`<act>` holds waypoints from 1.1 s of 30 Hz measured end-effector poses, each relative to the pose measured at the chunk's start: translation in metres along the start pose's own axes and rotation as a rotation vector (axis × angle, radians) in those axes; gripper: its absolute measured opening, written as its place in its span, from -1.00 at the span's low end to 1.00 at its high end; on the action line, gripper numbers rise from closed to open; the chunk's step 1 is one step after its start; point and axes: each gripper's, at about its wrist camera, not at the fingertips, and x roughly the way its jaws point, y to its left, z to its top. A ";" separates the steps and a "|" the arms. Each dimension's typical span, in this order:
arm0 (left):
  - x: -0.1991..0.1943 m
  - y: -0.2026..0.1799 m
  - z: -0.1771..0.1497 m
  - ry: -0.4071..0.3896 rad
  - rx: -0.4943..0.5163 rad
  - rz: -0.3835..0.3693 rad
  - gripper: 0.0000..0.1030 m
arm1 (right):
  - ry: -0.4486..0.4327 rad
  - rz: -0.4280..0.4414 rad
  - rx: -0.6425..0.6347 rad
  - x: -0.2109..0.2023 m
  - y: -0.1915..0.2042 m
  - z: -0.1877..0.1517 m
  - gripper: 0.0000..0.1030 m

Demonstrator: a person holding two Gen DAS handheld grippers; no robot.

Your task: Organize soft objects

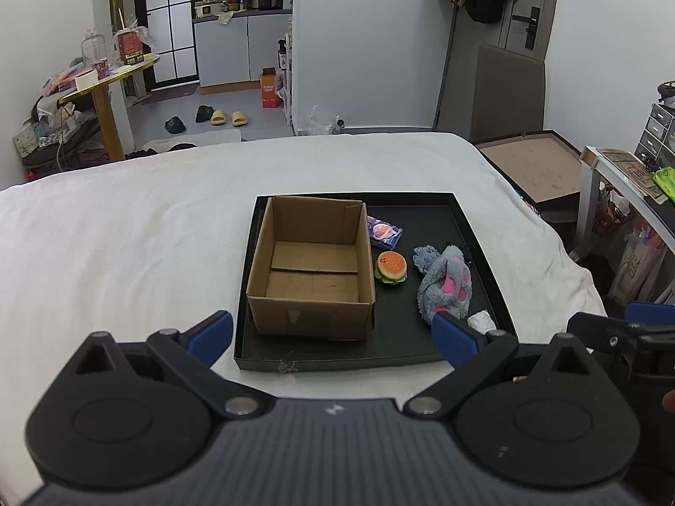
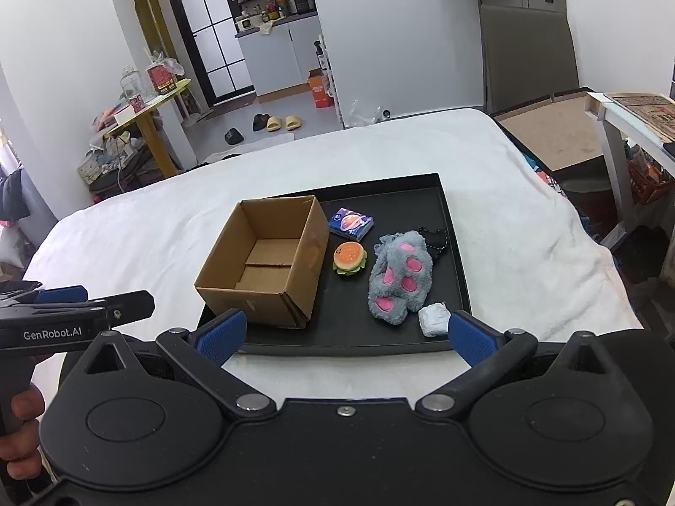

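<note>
A black tray (image 1: 476,232) (image 2: 453,261) lies on a white bed. In it stands an open, empty cardboard box (image 1: 312,265) (image 2: 263,261). To the box's right lie a burger-shaped squishy toy (image 1: 391,267) (image 2: 349,257), a blue tissue pack (image 1: 384,232) (image 2: 351,222), a grey plush paw with pink pads (image 1: 445,284) (image 2: 398,280) and a crumpled white wad (image 1: 481,321) (image 2: 434,318). My left gripper (image 1: 333,335) hovers open over the tray's near edge, nothing between its blue pads. My right gripper (image 2: 346,333) is likewise open and holds nothing, just short of the tray.
The white bed cover (image 1: 126,244) spreads wide to the left of the tray. A brown board (image 1: 535,164) and a white side table (image 1: 624,177) stand off the bed's right edge. In the right wrist view the left gripper's body (image 2: 76,316) and a hand (image 2: 21,434) show at the left.
</note>
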 end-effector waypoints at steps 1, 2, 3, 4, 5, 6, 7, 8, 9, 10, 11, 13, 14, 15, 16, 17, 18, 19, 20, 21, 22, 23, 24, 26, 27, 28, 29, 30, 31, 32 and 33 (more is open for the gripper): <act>0.000 0.001 0.000 0.000 -0.003 0.000 0.94 | 0.002 0.000 -0.001 0.000 0.000 0.000 1.00; 0.000 0.001 0.000 0.000 -0.004 -0.001 0.94 | 0.002 0.001 -0.003 0.000 0.000 0.000 1.00; 0.000 0.001 -0.001 -0.001 -0.003 0.000 0.94 | 0.002 0.003 -0.003 0.000 0.000 0.000 1.00; 0.000 0.001 0.000 0.000 -0.001 0.002 0.94 | 0.002 0.003 -0.006 0.000 0.001 0.000 1.00; 0.000 0.001 0.000 0.000 -0.001 0.003 0.94 | 0.001 0.002 -0.009 -0.001 0.002 0.000 1.00; 0.000 0.002 -0.001 -0.001 -0.002 0.000 0.94 | 0.001 0.001 -0.011 0.000 0.002 0.001 1.00; -0.001 0.003 -0.001 -0.001 -0.002 -0.001 0.94 | 0.001 0.001 -0.013 0.000 0.002 0.001 1.00; 0.000 0.003 -0.002 -0.002 -0.002 -0.001 0.94 | 0.000 -0.001 -0.013 0.000 0.002 0.001 1.00; 0.000 0.003 -0.002 -0.001 -0.002 0.001 0.94 | -0.001 0.001 -0.012 0.000 0.002 0.001 1.00; 0.000 0.003 -0.002 0.000 -0.004 0.002 0.94 | 0.000 0.000 -0.013 0.000 0.002 0.001 1.00; 0.000 0.004 -0.001 0.001 -0.007 0.002 0.94 | 0.000 -0.002 -0.015 0.000 0.002 0.001 1.00; 0.000 0.004 -0.001 0.001 -0.012 0.002 0.94 | 0.002 -0.012 -0.015 0.001 0.003 0.001 1.00; 0.000 0.004 -0.001 0.000 -0.011 0.003 0.94 | 0.003 -0.011 -0.012 0.001 0.003 0.000 1.00; 0.000 0.004 -0.001 -0.001 -0.009 0.005 0.94 | 0.001 -0.010 -0.009 0.001 0.002 0.000 1.00; 0.000 0.004 -0.001 -0.001 -0.009 0.006 0.94 | -0.001 -0.011 -0.010 0.001 0.003 0.000 1.00; 0.001 0.003 -0.001 0.000 -0.009 0.004 0.94 | -0.004 -0.013 -0.013 0.001 0.003 0.001 1.00; 0.001 0.003 -0.002 0.000 -0.009 0.001 0.94 | -0.006 -0.015 -0.019 0.000 0.004 0.001 1.00; 0.001 0.003 -0.002 0.000 -0.008 -0.001 0.94 | -0.007 -0.016 -0.024 0.000 0.005 0.001 1.00; 0.001 0.002 -0.002 0.003 -0.006 0.000 0.94 | -0.008 -0.017 -0.026 -0.001 0.006 0.000 1.00; 0.002 0.002 -0.002 0.004 -0.005 0.000 0.94 | -0.008 -0.018 -0.027 -0.001 0.006 0.000 1.00; 0.002 0.002 -0.002 0.003 -0.005 -0.001 0.94 | -0.008 -0.020 -0.027 -0.001 0.006 0.000 1.00; 0.002 0.002 -0.002 0.003 -0.005 -0.001 0.94 | -0.009 -0.021 -0.027 -0.001 0.006 0.000 1.00; 0.003 0.002 -0.001 0.003 -0.005 -0.001 0.94 | -0.009 -0.022 -0.027 -0.001 0.006 0.000 1.00; 0.002 0.002 -0.001 0.004 -0.004 -0.001 0.94 | -0.009 -0.024 -0.027 -0.001 0.005 0.000 1.00; 0.002 0.002 -0.001 0.003 -0.002 -0.002 0.94 | -0.009 -0.025 -0.027 -0.001 0.004 0.000 1.00; 0.003 0.001 -0.001 0.003 0.000 -0.002 0.94 | -0.009 -0.026 -0.026 -0.001 0.004 0.000 1.00; 0.003 0.001 -0.001 0.003 0.001 -0.002 0.94 | -0.010 -0.027 -0.025 -0.001 0.003 0.000 1.00; 0.003 0.001 -0.001 0.003 0.001 -0.003 0.94 | -0.010 -0.029 -0.025 -0.001 0.003 0.001 1.00; 0.003 0.001 -0.001 0.002 0.000 -0.002 0.94 | -0.010 -0.031 -0.024 -0.001 0.003 0.001 1.00; 0.003 0.001 -0.001 0.000 -0.003 -0.001 0.94 | -0.009 -0.029 -0.023 -0.001 0.002 0.001 1.00; 0.003 0.001 -0.001 -0.001 -0.004 -0.001 0.94 | -0.009 -0.027 -0.022 -0.001 0.002 0.001 1.00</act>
